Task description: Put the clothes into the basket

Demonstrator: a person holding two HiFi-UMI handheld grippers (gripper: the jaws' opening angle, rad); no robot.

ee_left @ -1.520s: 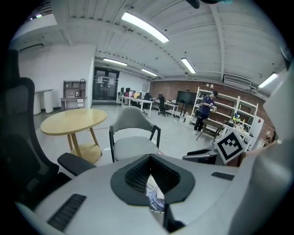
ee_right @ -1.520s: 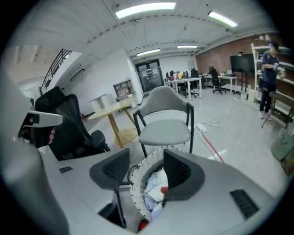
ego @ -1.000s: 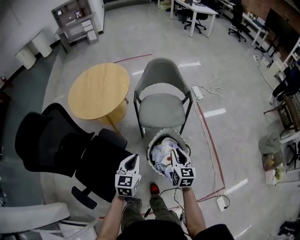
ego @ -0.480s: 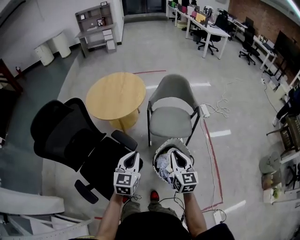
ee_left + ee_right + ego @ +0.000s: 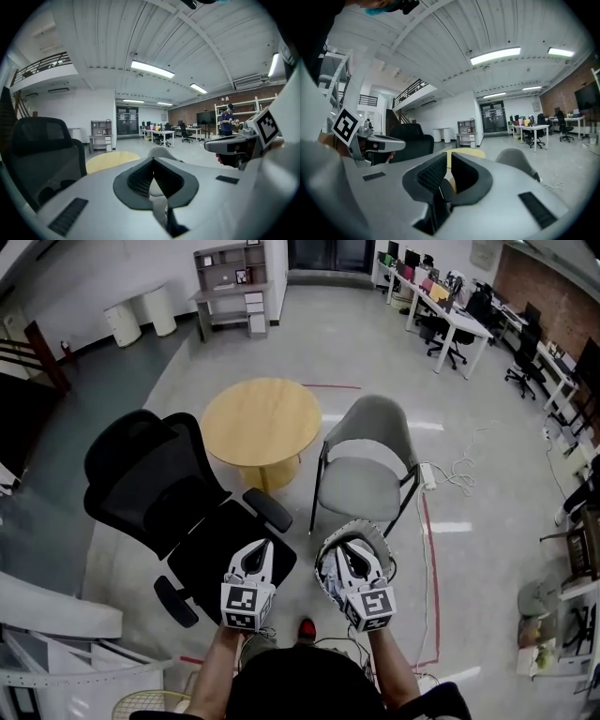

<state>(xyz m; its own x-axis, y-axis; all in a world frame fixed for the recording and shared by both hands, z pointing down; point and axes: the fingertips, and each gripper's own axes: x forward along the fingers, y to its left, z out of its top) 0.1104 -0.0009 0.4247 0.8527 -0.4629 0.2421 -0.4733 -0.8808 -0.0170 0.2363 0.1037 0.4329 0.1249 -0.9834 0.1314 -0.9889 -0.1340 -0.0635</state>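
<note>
Two empty grippers: left gripper (image 5: 266, 545) pressed together, right gripper (image 5: 343, 546) just closed to a slit.
Basket (image 5: 357, 525) holding clothes (image 5: 329, 579) beneath right gripper, beside grey chair (image 5: 362, 480); black chair (image 5: 169, 502) near; open floor (image 5: 487, 568) rightward.

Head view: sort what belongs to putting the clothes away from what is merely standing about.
Part of the job:
- basket on the floor
- clothes lying in it

Just standing about:
- round wooden table
- grey chair
- black office chair
- shelf unit by the far wall
- power strip with its cable on the floor
</note>
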